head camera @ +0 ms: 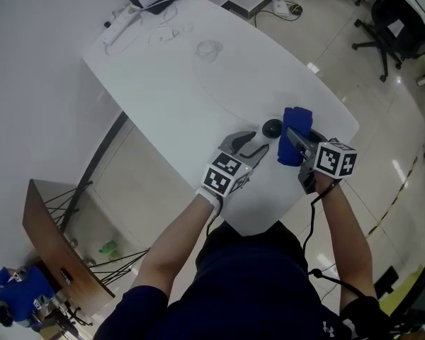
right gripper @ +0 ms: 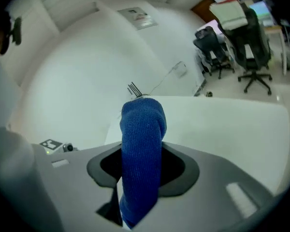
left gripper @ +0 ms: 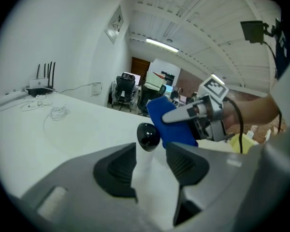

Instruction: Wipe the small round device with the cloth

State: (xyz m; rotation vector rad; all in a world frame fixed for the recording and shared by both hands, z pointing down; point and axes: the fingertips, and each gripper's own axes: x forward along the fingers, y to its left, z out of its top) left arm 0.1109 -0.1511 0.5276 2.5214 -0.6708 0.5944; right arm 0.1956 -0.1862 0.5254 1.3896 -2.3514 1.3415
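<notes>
The small round device (head camera: 272, 127), black and glossy, sits on the white surface (head camera: 191, 98) towards its near right end, close to the rounded right-hand edge. The left gripper (head camera: 258, 142) points at it from the near side. In the left gripper view its jaws stand partly apart with bare surface between the pads, and the device lies just beyond the tips, in line with the gap and touched by neither pad.

The right gripper (head camera: 295, 146) is clamped on the blue cloth (head camera: 295, 129). In the right gripper view the cloth stands as a folded roll pinched between the pads, rising above the jaws and hanging below them. The cloth is just to the right of the device (whether the two touch cannot be told), and this gripper hangs near the surface's right edge, with floor directly beyond it.

The middle of the surface is bare and gives wide room to the far side and left. Clutter begins only at the far end, where a router (left gripper: 41, 83) and loose white cables (left gripper: 55, 112) lie near the wall. Office chairs (head camera: 386, 27) stand on the floor, well apart from the surface.
</notes>
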